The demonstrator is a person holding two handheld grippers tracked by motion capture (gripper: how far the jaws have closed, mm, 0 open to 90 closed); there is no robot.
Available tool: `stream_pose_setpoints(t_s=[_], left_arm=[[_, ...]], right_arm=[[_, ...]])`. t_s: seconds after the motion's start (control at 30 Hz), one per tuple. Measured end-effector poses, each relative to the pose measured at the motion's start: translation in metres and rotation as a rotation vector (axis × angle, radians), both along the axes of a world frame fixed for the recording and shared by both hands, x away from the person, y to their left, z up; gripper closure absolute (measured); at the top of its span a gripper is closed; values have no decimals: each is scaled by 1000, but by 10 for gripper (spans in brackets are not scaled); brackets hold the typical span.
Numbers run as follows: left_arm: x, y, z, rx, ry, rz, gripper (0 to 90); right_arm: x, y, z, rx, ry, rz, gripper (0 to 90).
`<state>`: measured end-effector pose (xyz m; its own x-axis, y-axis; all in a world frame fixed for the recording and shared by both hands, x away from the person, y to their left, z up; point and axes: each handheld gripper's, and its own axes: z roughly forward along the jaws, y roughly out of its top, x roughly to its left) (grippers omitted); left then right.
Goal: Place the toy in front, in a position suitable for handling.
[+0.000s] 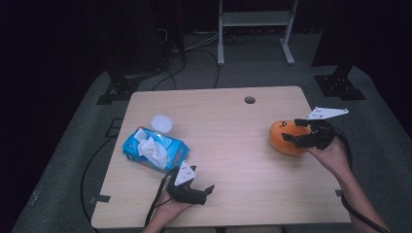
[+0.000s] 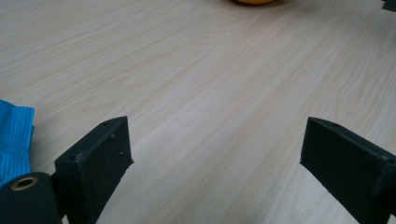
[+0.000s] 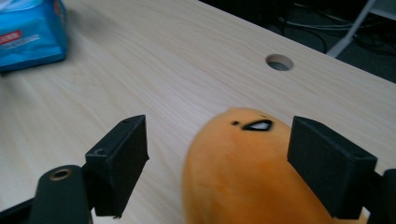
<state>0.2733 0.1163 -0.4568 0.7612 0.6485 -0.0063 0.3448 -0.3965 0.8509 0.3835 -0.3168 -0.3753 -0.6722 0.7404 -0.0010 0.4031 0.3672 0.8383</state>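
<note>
An orange plush toy (image 1: 287, 137) with a small black face lies near the table's right edge. My right gripper (image 1: 290, 130) is open around it, one jaw on each side of the orange plush toy (image 3: 243, 172), with gaps to the fabric on both sides. My left gripper (image 1: 203, 182) is open near the front edge, held low over bare wood, nothing between its jaws (image 2: 215, 154). A blue tissue pack (image 1: 155, 150) with white tissue sticking out lies at the left, just beyond the left gripper.
A small white round lid (image 1: 162, 123) sits behind the tissue pack. A cable hole (image 1: 249, 100) is in the wooden table (image 1: 223, 126) near its far edge. Black stands and a white frame stand on the floor beyond. A blue pack edge (image 2: 14, 135) shows left of the left jaw.
</note>
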Motion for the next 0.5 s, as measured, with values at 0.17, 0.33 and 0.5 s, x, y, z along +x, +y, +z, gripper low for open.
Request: stream_pose_setpoints(t_s=[0.17,0.33,0.5], left_arm=[[0,0,-1,-4,3,1,76],[1,0,-1,2,3,-1,76],[0,0,-1,-2,4,1,76]], right_arm=[[12,-16,-11,3,30,-58,196],[16,-22,-22,16,45,-88,212],[17,-22,-35,9,48,-95,330]])
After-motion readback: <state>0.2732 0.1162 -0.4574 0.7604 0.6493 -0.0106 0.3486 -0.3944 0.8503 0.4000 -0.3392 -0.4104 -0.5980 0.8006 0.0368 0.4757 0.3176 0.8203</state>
